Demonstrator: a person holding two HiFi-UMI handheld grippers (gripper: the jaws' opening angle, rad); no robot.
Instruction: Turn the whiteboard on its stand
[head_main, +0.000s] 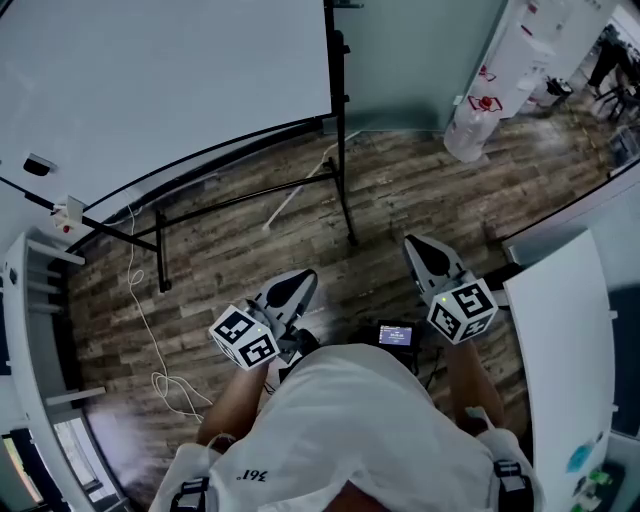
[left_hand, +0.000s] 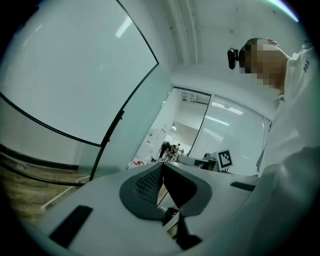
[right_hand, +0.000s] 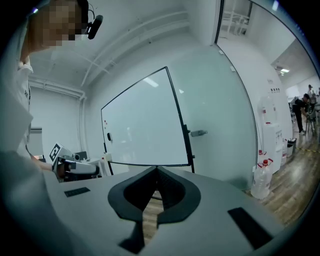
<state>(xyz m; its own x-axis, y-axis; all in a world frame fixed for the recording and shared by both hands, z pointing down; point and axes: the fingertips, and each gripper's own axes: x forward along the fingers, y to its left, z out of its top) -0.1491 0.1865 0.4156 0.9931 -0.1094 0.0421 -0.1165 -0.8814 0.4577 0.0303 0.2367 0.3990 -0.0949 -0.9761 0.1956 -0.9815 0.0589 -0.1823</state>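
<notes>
- Whiteboard (head_main: 160, 90) stands ahead of me and to my left, on its black stand (head_main: 343, 190) on the wood floor (head_main: 420, 190), close to the wall.
- Its white face points toward me. It looks upright in the frame, with its long axis side to side, about level.
- Left tongs (head_main: 300, 280): jaws closed tip to tip, nothing between them.
- Right tongs (head_main: 420, 250): jaws likewise closed and empty.
- Both tongs are held near my body, well apart from the board and its posts.
- Progress, by my judgement: turning not begun, no contact yet.
- Left to do: step in, take an edge or the frame, and swing the board round on its stand.
</notes>
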